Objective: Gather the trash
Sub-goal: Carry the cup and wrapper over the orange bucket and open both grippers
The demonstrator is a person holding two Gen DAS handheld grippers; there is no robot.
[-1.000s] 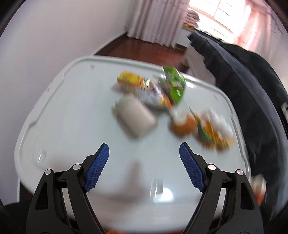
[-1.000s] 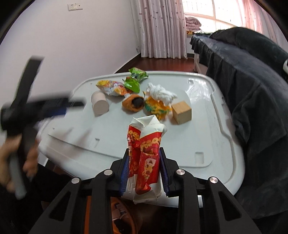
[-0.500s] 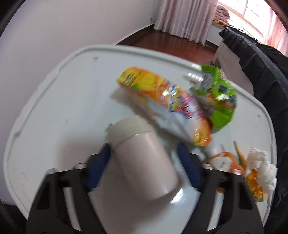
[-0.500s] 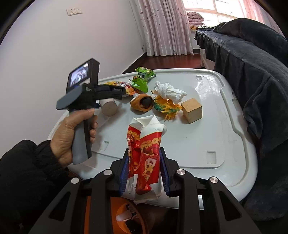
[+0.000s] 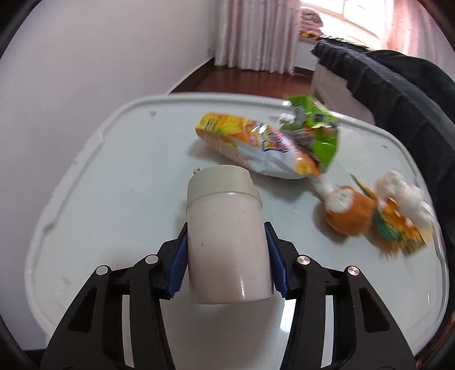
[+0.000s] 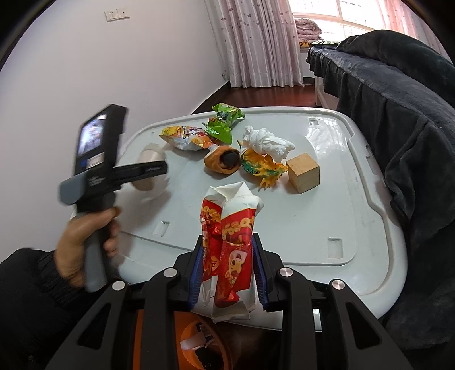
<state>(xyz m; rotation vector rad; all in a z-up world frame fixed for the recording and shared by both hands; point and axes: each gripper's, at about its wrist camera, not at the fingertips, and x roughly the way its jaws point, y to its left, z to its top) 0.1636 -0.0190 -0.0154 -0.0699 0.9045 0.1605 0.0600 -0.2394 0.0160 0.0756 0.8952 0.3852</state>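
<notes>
White walls [image 6: 71, 71], dark wooden floor [image 6: 270, 95], pink curtains [image 6: 256, 42] beside a bright window [image 6: 341, 17], and a dark-covered sofa [image 6: 398, 99].

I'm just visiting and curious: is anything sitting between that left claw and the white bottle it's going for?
Nothing visible is. The left claw has its blue fingers on both sides of the white bottle. The chip bag lies beyond it.

Both wrist views face forward, sharing the white table [image 5: 113, 182] closely.
</notes>
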